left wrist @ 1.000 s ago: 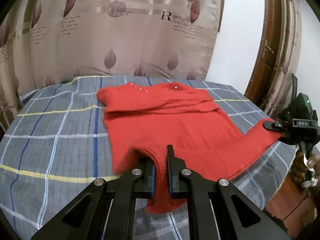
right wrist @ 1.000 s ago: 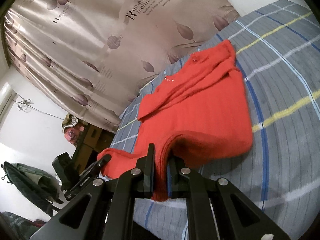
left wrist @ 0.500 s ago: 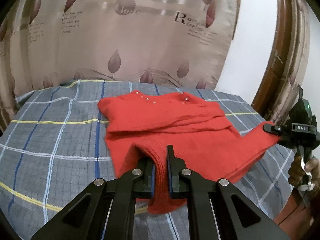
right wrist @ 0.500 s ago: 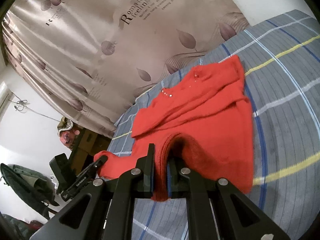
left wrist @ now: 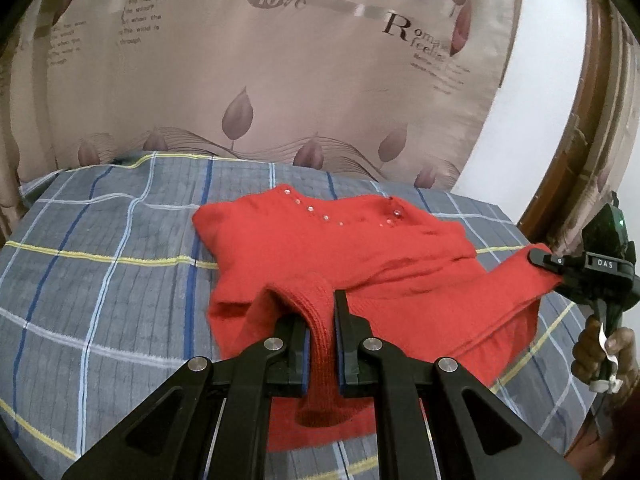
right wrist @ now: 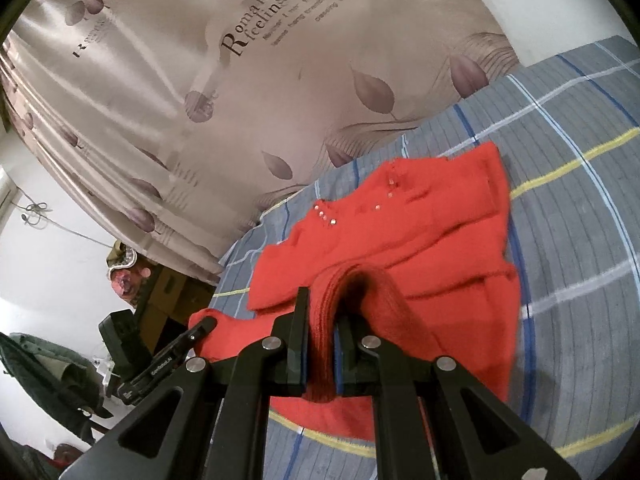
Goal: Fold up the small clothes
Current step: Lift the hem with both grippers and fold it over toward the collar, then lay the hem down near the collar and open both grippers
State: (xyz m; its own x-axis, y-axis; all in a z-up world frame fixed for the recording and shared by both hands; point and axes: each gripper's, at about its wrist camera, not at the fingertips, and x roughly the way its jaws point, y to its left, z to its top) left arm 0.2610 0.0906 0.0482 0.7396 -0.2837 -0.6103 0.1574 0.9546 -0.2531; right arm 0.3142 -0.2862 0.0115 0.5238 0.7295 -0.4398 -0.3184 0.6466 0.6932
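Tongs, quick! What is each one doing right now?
Left tongs: closed, holding the red sweater by its hem.
Right tongs: closed, holding the sweater's hem too.

Red knit sweater (left wrist: 360, 264) lay on bed, neckline with row of small shiny studs (left wrist: 316, 212) at far side toward curtain. Upper part lay flat, sleeves folded across chest. Ribbed hem was lifted off bed at both near corners, one corner pinched in left claw (left wrist: 321, 344), other in right claw (right wrist: 322, 344). Fabric between corners sagged, bunched, partly doubled over body.
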